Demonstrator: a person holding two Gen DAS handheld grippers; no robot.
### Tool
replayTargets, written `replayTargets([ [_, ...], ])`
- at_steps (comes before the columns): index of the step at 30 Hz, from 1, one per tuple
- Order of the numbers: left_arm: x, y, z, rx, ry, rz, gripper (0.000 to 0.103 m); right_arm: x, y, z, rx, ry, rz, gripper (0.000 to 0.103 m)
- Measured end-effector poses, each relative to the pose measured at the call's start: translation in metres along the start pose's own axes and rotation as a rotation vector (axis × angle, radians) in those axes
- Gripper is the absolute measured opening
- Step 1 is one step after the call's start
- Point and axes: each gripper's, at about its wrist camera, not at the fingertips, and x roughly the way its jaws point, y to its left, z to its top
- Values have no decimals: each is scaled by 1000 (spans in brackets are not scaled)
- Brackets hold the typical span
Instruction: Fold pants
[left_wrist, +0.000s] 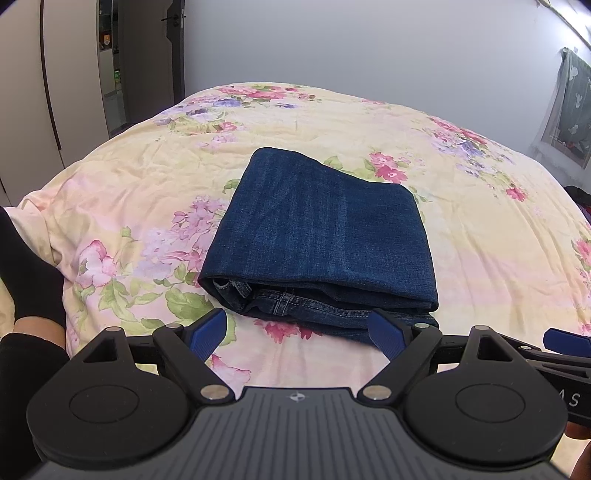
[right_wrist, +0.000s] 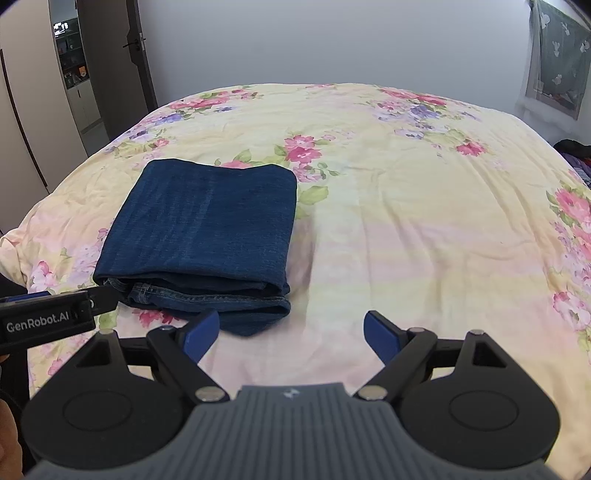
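Observation:
Dark blue jeans lie folded into a compact rectangle on the floral bedspread, with the stitched layered edge facing me. My left gripper is open and empty just in front of that near edge. In the right wrist view the folded jeans sit to the left. My right gripper is open and empty over bare bedspread, beside the jeans' near right corner. The left gripper's body shows at the left edge.
A door and wardrobe stand at the far left beyond the bed. A grey wall is behind the bed, and a window with a dark curtain is at the right. Dark clothing lies at the bed's right edge.

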Motion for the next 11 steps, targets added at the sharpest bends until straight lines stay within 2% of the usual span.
replayTargets([
  [11, -1, 1, -1, 18, -6, -4, 101, 1, 1, 0, 0, -1, -4, 82],
])
